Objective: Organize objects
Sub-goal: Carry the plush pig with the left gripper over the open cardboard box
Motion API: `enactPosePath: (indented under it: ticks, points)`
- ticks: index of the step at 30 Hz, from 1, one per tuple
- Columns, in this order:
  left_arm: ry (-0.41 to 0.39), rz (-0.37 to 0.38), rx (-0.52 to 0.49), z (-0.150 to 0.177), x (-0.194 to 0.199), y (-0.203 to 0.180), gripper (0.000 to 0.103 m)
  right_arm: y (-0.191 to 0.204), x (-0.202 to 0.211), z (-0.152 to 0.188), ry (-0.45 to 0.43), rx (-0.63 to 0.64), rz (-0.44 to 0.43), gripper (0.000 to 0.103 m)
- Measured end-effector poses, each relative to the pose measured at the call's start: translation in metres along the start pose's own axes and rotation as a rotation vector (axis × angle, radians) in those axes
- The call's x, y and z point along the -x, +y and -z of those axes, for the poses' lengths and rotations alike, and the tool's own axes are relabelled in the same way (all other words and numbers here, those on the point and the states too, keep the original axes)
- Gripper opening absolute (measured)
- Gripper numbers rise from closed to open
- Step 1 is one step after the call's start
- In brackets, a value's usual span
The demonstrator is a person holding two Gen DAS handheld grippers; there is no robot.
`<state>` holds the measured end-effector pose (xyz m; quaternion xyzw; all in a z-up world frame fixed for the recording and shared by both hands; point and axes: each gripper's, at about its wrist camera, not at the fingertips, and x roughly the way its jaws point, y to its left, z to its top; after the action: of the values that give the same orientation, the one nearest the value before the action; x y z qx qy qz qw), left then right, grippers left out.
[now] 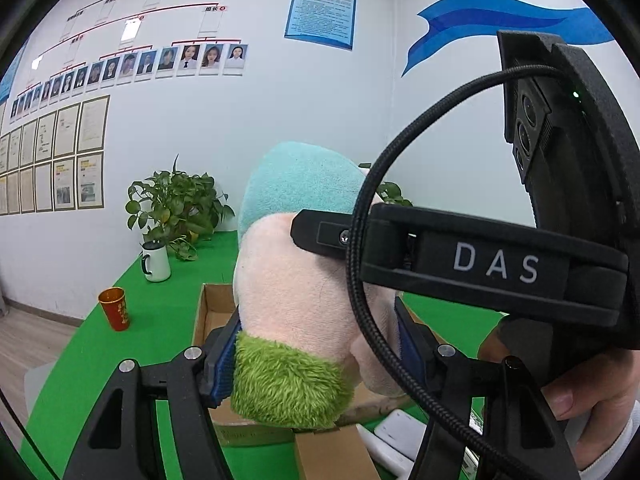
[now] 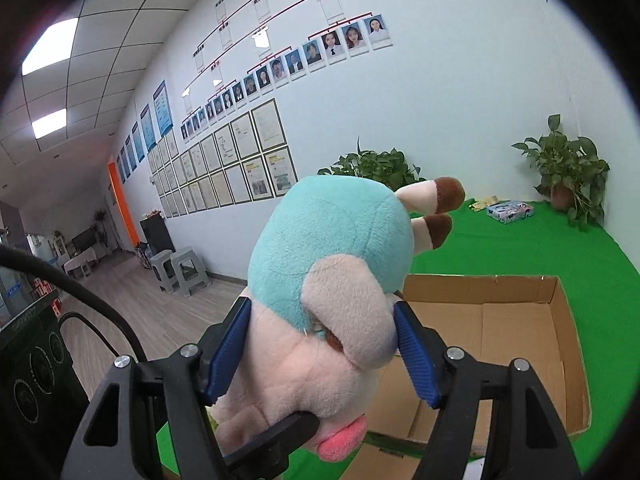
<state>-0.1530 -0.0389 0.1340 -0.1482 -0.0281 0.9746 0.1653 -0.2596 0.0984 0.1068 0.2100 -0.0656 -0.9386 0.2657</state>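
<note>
plush toy [image 2: 320,280], pinched by both the left tool [image 1: 316,356] and right tool [image 2: 320,344], hides most of the cardboard box [image 2: 520,320].

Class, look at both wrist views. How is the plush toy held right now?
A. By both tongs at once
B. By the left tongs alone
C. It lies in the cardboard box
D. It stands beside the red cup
A: the left tongs clamp the plush toy at its green end, the right tongs grip its head, above the box.

White wall [image 2: 460,120], wood floor [image 2: 160,320]
</note>
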Motion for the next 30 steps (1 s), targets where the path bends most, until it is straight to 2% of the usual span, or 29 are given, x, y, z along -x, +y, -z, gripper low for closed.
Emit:
enactPosePath:
  ticks: [3,5,9,21,30]
  points:
    - [0.010,-0.003,0.009,-0.010,-0.010,0.009,0.063,-0.003,-0.015,-0.004,0.019,0.001,-0.010,0.069]
    - [0.023,-0.010,0.014,-0.016,-0.031,0.028,0.063,-0.004,-0.025,-0.004,0.032,0.000,-0.017,0.069]
    - [0.070,-0.028,0.039,-0.013,-0.063,0.053,0.063,-0.014,-0.055,0.000,0.086,-0.012,-0.036,0.069]
    - [0.221,-0.047,0.111,0.044,-0.140,0.117,0.063,-0.045,-0.131,0.023,0.231,-0.073,-0.090,0.070]
    - [0.358,-0.063,0.220,0.097,-0.193,0.162,0.063,-0.067,-0.190,0.050,0.372,-0.131,-0.113,0.070]
